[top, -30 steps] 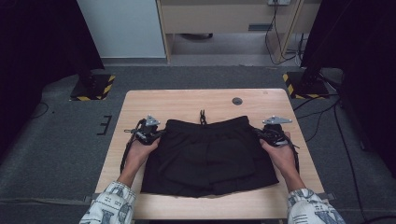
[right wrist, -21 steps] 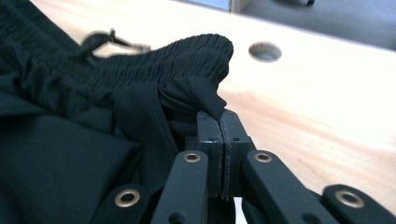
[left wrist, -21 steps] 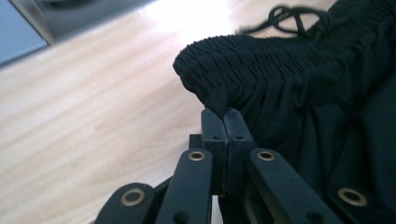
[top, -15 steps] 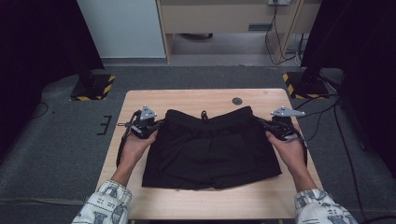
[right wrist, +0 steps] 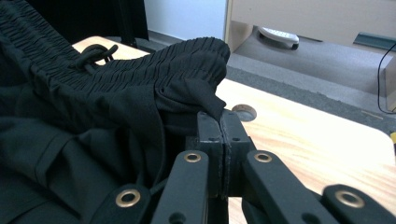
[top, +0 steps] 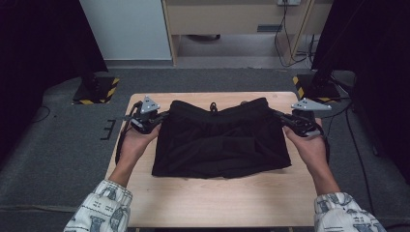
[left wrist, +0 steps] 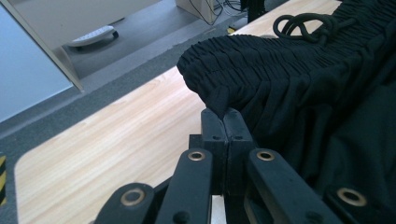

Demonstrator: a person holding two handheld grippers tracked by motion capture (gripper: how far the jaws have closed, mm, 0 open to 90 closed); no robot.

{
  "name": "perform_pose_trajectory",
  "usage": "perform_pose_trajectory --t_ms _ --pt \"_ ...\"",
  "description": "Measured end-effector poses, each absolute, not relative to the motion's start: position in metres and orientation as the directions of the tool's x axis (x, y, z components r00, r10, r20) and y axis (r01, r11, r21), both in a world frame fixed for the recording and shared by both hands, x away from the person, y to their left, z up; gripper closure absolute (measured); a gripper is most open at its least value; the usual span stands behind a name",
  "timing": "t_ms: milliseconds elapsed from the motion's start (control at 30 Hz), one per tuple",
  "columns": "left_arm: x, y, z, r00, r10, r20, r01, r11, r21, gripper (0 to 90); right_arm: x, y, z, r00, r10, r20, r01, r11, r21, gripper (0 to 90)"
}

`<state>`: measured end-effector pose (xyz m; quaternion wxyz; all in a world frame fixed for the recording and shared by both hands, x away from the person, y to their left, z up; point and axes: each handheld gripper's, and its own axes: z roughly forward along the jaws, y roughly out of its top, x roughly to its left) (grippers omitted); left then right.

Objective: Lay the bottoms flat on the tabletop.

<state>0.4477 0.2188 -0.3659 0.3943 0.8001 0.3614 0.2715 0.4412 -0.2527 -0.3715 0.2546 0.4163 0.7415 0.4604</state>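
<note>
A pair of black shorts (top: 220,140) with an elastic waistband and a knotted drawstring (left wrist: 303,23) hangs over the wooden table (top: 217,198), waistband lifted, hem resting on the wood. My left gripper (top: 163,116) is shut on the waistband's left corner (left wrist: 219,100). At the opposite corner (right wrist: 208,100), my right gripper (top: 278,116) is shut on the fabric too. The cloth is stretched between the two. The drawstring (top: 212,106) sits at the waistband's middle, and it appears as a dark knot (right wrist: 93,53) in the right gripper view.
A round hole (right wrist: 245,112) is set in the tabletop near the right gripper. Beyond the table's far edge lie grey carpet (top: 217,79), a white panel (top: 123,29), a wooden cabinet (top: 241,14) and yellow-black striped stand bases (top: 96,89). Bare wood lies near the front edge.
Both grippers have risen, drawing the waistband up off the table and farther from the person. The shorts now hang stretched between them, hem trailing on the wood.
</note>
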Motion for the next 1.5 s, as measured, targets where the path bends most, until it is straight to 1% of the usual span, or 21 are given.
perform_pose_trajectory --t_ms 233,300,367,433,533,667,800,1067,1233,1400,1500 --pt "0.45 0.221 -0.355 0.582 0.8 0.144 0.355 -0.41 0.84 88.7 0.442 -0.252 -0.356 -0.524 0.852 0.001 0.364 0.222 0.904 89.4" --pt "0.45 0.223 -0.351 0.577 0.805 0.138 0.352 -0.398 0.847 88.7 0.442 -0.25 -0.345 -0.525 0.851 -0.01 0.353 0.228 0.908 89.4" --pt "0.45 0.223 -0.349 0.576 0.807 0.134 0.349 -0.391 0.852 88.7 0.442 -0.25 -0.341 -0.525 0.851 -0.008 0.35 0.225 0.909 89.4" --pt "0.449 0.224 -0.345 0.575 0.806 0.142 0.345 -0.395 0.851 88.7 0.44 -0.248 -0.33 -0.527 0.85 0.0 0.34 0.211 0.916 89.4" --pt "0.452 0.226 -0.343 0.566 0.813 0.137 0.347 -0.386 0.855 88.7 0.438 -0.245 -0.317 -0.531 0.847 -0.028 0.319 0.23 0.919 89.4" --pt "0.455 0.228 -0.342 0.564 0.817 0.123 0.35 -0.371 0.86 88.7 0.441 -0.244 -0.316 -0.527 0.849 -0.033 0.319 0.234 0.918 89.4" --pt "0.456 0.228 -0.338 0.563 0.816 0.13 0.346 -0.375 0.86 88.7 0.444 -0.245 -0.317 -0.526 0.85 -0.03 0.324 0.233 0.917 89.4" --pt "0.461 0.231 -0.309 0.553 0.819 0.155 0.311 -0.375 0.873 88.7 0.445 -0.244 -0.299 -0.521 0.853 -0.034 0.295 0.217 0.931 89.3" --pt "0.469 0.231 -0.306 0.547 0.82 0.17 0.325 -0.394 0.86 88.7 0.453 -0.241 -0.309 -0.523 0.852 -0.036 0.303 0.225 0.926 89.2" --pt "0.471 0.232 -0.317 0.544 0.825 0.152 0.351 -0.389 0.852 88.7 0.459 -0.24 -0.326 -0.516 0.856 -0.024 0.334 0.226 0.915 89.2" --pt "0.472 0.234 -0.315 0.547 0.826 0.136 0.357 -0.377 0.855 88.7 0.459 -0.239 -0.327 -0.513 0.858 -0.014 0.341 0.219 0.914 89.1"
